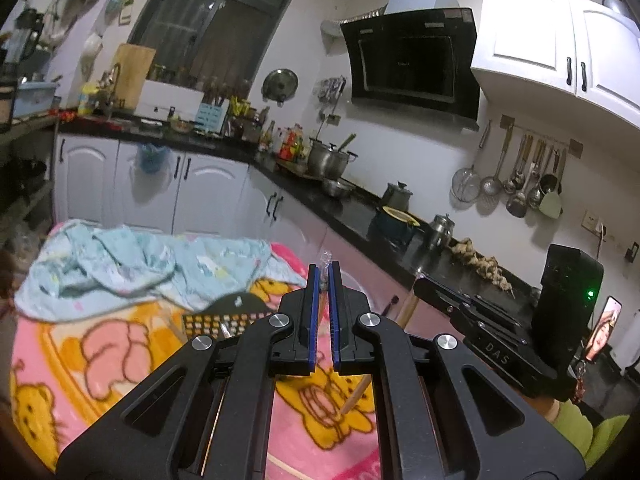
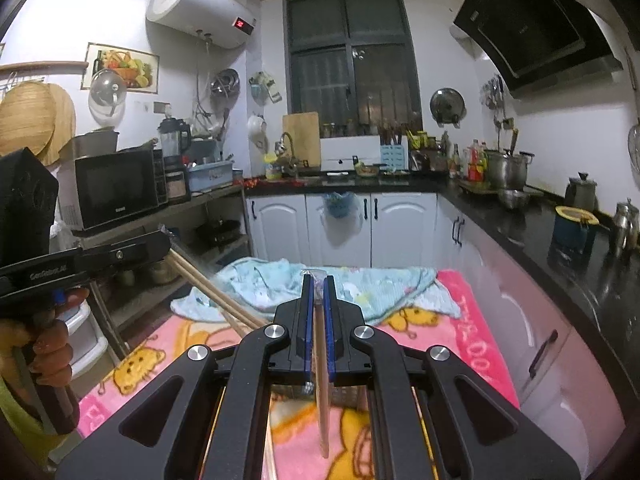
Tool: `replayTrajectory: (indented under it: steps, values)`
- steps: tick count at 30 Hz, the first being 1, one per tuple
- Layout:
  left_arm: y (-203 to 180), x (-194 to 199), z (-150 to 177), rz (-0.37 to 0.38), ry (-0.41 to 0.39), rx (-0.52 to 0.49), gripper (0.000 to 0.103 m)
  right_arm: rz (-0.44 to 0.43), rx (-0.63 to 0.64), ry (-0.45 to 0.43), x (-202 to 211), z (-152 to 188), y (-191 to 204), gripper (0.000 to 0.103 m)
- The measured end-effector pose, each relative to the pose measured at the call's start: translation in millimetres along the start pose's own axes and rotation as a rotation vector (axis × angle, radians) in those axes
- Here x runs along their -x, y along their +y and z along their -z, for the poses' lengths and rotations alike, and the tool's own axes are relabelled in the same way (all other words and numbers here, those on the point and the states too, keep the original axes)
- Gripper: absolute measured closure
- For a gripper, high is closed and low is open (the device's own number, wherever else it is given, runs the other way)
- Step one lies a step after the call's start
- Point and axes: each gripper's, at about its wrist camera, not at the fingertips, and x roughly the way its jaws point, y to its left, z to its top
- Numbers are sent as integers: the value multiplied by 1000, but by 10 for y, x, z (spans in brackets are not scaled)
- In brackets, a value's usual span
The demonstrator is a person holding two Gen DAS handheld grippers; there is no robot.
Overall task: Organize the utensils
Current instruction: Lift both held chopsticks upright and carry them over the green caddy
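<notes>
My left gripper (image 1: pixel 323 270) is shut on a pair of wooden chopsticks (image 2: pixel 208 286) in a clear wrapper, whose tip pokes out above the fingertips (image 1: pixel 326 258). In the right wrist view the chopsticks slant down from the left gripper (image 2: pixel 162 238) toward the middle. My right gripper (image 2: pixel 318 280) is shut on another wrapped wooden chopstick pair (image 2: pixel 321 392) that hangs straight down between its jaws. A dark perforated utensil basket (image 1: pixel 224 320) lies on the pink cartoon blanket (image 1: pixel 120 360), below both grippers. The right gripper shows at the right in the left wrist view (image 1: pixel 420 284).
A crumpled light blue cloth (image 1: pixel 136 268) lies at the blanket's far end. A black kitchen counter (image 1: pixel 400 240) with pots runs along the right. White cabinets (image 2: pixel 340 224) stand behind. A shelf with a microwave (image 2: pixel 116 188) is on the left.
</notes>
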Motion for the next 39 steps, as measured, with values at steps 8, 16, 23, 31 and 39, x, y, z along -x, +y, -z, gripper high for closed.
replayTrajectory:
  steps: [8, 16, 23, 31, 39]
  values:
    - [81, 90, -255, -38, -51, -15, 101, -10, 40, -68, -28, -388, 103, 98]
    - [201, 183, -423, -102, -91, -28, 101, -9, 64, -114, -130, -734, 123, 98]
    - [322, 193, -540, -156, -111, -43, 101, 1, 49, -120, -281, -947, 39, 98]
    - [488, 88, -565, -188, -101, -35, 101, 28, 40, -119, -533, -1031, -67, 98]
    - [634, -62, -462, -201, -74, -13, 101, 32, 0, -98, -823, -947, -223, 98]
